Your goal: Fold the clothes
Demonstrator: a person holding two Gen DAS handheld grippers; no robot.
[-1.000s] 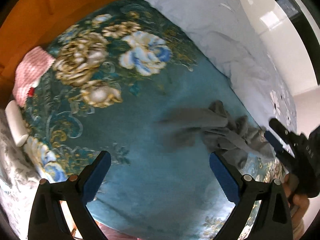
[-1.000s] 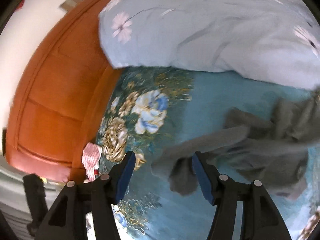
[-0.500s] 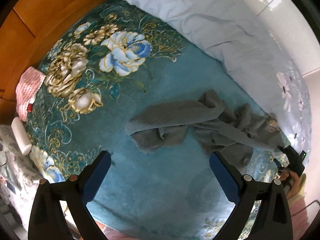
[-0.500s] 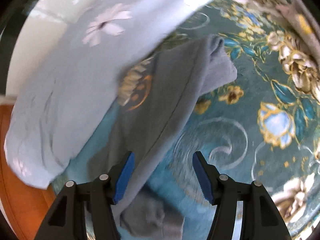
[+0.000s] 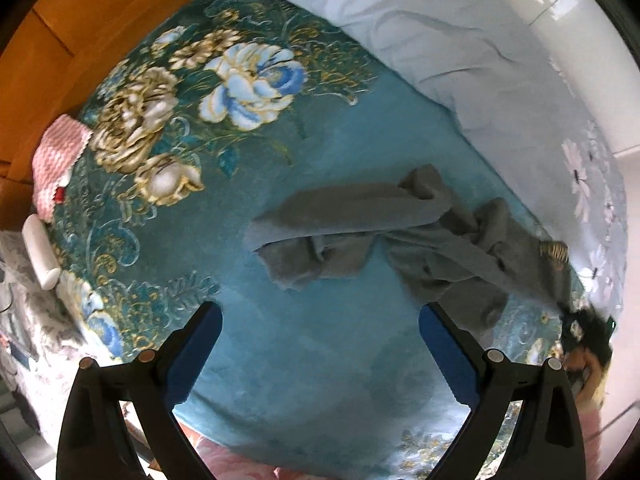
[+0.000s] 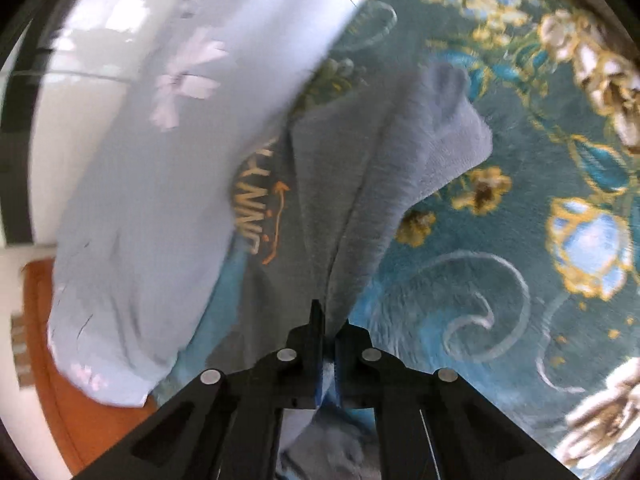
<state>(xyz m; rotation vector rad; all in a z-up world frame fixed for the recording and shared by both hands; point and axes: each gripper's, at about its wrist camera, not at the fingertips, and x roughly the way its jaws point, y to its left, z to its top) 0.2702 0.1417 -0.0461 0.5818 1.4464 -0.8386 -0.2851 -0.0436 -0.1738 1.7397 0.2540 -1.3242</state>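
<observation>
The grey sweatshirt lies crumpled on the teal floral blanket, one sleeve stretched out and its far end beside the pale blue duvet. It looks soft, light and limp, best taken by a hem or edge. The right gripper is clamped on a fold of it, the left gripper gapes wide and holds nothing; the orange lettering is too warped to read.
</observation>
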